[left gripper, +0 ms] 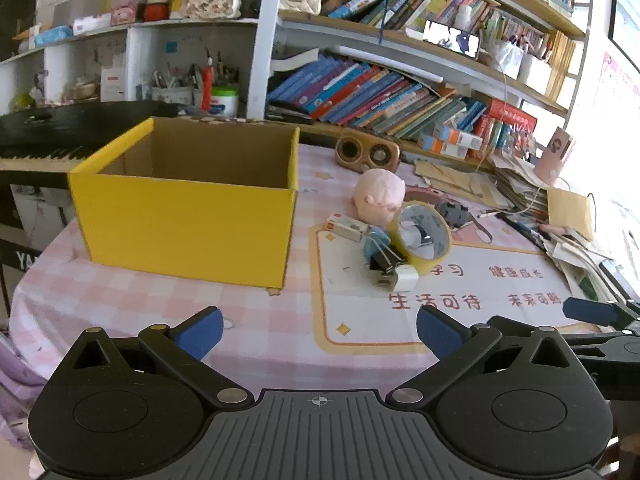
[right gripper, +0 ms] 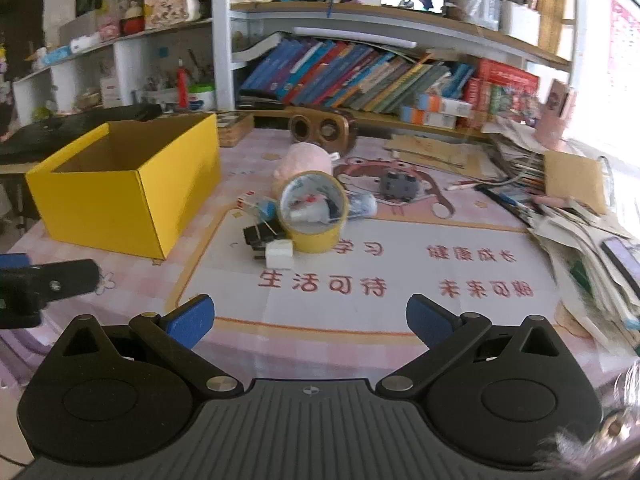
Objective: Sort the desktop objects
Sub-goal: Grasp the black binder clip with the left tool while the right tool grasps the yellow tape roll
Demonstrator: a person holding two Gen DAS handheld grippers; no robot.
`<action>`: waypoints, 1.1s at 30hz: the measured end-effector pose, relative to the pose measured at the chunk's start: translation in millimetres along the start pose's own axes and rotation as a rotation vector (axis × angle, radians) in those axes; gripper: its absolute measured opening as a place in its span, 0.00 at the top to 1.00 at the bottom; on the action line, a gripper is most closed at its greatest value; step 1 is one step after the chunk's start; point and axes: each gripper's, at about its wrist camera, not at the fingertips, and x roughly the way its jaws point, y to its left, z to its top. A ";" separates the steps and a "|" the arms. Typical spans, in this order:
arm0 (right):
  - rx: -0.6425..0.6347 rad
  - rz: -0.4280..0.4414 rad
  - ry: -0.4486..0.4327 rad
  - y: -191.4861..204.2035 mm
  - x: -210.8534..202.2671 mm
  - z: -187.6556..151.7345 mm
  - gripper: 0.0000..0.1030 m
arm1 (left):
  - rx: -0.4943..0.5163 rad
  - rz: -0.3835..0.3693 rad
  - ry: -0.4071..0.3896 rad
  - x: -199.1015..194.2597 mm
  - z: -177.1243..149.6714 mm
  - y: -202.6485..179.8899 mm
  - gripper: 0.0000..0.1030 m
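Your box (left gripper: 188,224) looks empty; tape (left gripper: 424,236), clips (left gripper: 386,260) and plug (left gripper: 402,278) wait right of it; both grippers (left gripper: 318,334) (right gripper: 310,320) gape empty.

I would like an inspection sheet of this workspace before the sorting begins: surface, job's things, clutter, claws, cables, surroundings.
Surface: table under a pink checked cloth, with a printed mat.
Job's things: yellow box, open on top, nothing seen inside; beside it a pile: tape roll standing tilted, binder clip, white charger, pink plush, small white box.
Clutter: loose papers at the right edge; wooden speaker.
Claws: left claw and right claw both open, holding nothing.
Cables: white cable hanging from the shelf.
Surroundings: bookshelf; keyboard.
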 end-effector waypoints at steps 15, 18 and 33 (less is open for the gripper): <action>-0.037 0.024 0.053 -44.4 50.7 33.7 0.00 | -0.050 0.028 0.013 45.4 24.4 -32.8 0.00; -0.036 0.031 0.058 -55.1 59.4 38.7 0.00 | -0.056 0.042 0.026 53.1 27.1 -39.7 0.00; -0.013 0.083 0.029 -109.7 96.0 62.8 0.03 | -0.054 0.089 0.082 98.3 36.4 -81.7 0.00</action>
